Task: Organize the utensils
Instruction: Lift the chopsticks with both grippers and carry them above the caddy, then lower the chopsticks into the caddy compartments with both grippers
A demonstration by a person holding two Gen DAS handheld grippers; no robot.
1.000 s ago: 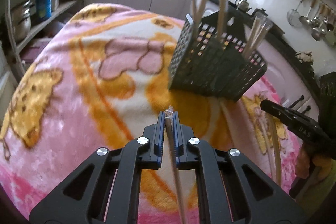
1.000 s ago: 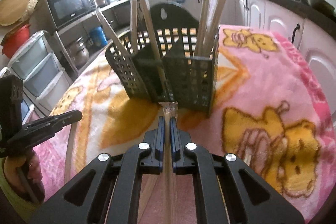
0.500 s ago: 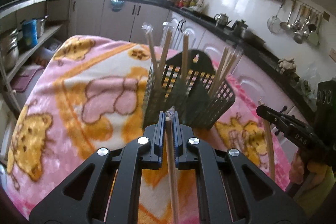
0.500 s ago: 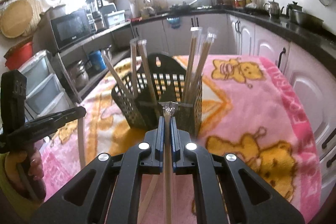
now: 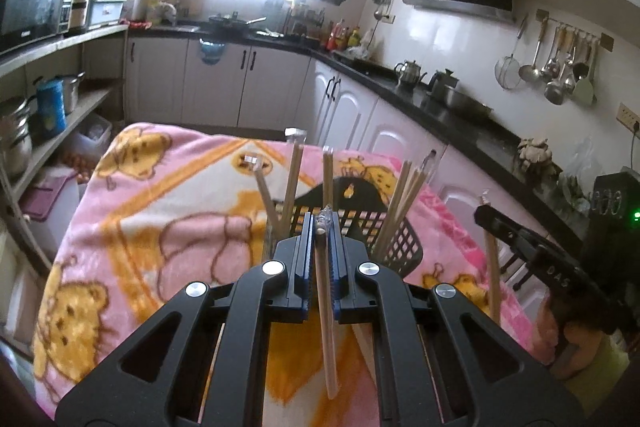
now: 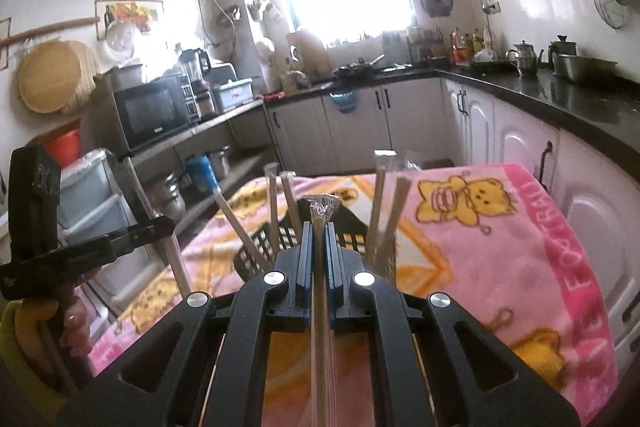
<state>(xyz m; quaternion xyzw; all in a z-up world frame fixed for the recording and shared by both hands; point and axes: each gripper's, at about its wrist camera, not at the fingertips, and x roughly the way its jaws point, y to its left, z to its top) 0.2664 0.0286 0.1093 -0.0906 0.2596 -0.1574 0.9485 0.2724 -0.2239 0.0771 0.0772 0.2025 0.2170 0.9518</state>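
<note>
Left wrist view: the left gripper (image 5: 322, 227) has its jaws pinched on a wrapped pair of chopsticks (image 5: 325, 311), the clear wrapper tip poking out just past the fingertips.
Right wrist view: the right gripper (image 6: 318, 227) is likewise clamped on a second wrapped pair (image 6: 320, 307), whose crinkled wrapper end rises above the jaws.
Utensil basket: a black mesh basket (image 5: 400, 247) stands on the pink bear-print blanket (image 5: 160, 211), just beyond both sets of fingertips and partly hidden by them.
Basket contents: several wrapped chopstick pairs (image 5: 294, 179) stand in it, leaning outward.
Across the frame: each camera catches the other gripper at its edge, the chopsticks hanging below its jaws.
Backdrop: white cabinets (image 5: 256, 83), a dark countertop, a bright window.
</note>
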